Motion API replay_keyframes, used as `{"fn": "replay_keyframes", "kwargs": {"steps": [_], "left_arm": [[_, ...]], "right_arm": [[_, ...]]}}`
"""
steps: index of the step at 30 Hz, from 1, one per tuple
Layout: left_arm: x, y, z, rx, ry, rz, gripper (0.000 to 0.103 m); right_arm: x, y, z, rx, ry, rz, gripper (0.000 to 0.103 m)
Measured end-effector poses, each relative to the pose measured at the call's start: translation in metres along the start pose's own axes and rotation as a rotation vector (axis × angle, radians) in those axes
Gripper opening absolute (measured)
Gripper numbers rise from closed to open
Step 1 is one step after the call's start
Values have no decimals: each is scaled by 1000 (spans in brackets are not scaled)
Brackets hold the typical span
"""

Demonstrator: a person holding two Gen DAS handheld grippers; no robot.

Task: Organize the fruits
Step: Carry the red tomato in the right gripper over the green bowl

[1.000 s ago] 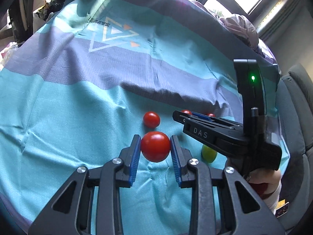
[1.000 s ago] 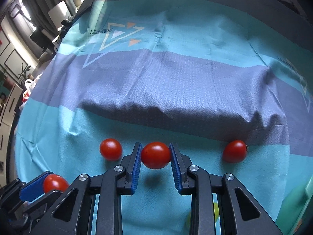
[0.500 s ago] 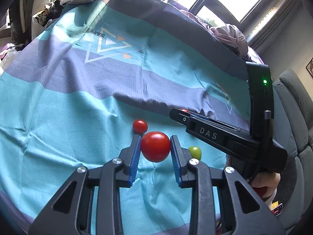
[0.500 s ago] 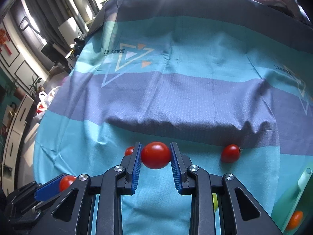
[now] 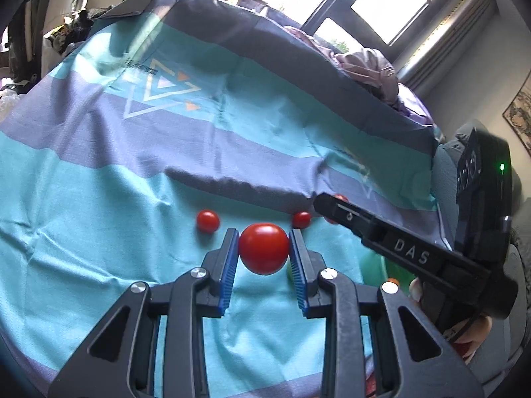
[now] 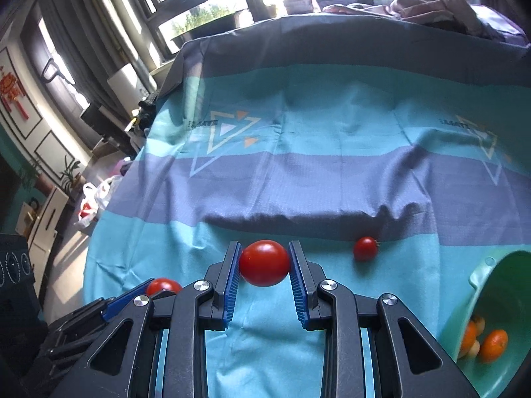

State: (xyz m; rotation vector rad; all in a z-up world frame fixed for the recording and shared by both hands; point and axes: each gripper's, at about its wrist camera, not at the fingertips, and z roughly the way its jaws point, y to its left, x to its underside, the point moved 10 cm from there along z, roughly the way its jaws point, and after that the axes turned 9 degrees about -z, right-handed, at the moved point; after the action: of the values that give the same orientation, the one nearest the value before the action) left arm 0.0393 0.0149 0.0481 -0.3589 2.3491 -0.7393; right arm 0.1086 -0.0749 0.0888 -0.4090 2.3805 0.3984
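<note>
Tools each grip a tomato; only right view shows green bowl, perhaps holding oranges.

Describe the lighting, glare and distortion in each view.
Left wrist view: blown-out windows backlight the scene, fisheye bends the striped cloth, and the right tool looks slightly blurred. Right wrist view: window glare up top, with a dark fold shadow across the cloth.

Both wrist cameras are looking forward from close above the striped cloth, sharing its near teal band toward the far windows.
</note>
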Motion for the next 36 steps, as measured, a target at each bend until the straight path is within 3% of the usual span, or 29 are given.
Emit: {"fn": "replay_keyframes", "kwargs": {"steps": [12, 27, 36], "left_arm": [[16, -60, 22, 51, 12, 62, 30], [61, -124, 53, 19, 65, 237, 30], [91, -197, 72, 43, 70, 402, 30]], "right_arm": [[28, -46, -76, 181, -150, 64, 31], [60, -126, -124, 177, -218, 259, 31], [82, -174, -149, 233, -249, 347, 31]]}}
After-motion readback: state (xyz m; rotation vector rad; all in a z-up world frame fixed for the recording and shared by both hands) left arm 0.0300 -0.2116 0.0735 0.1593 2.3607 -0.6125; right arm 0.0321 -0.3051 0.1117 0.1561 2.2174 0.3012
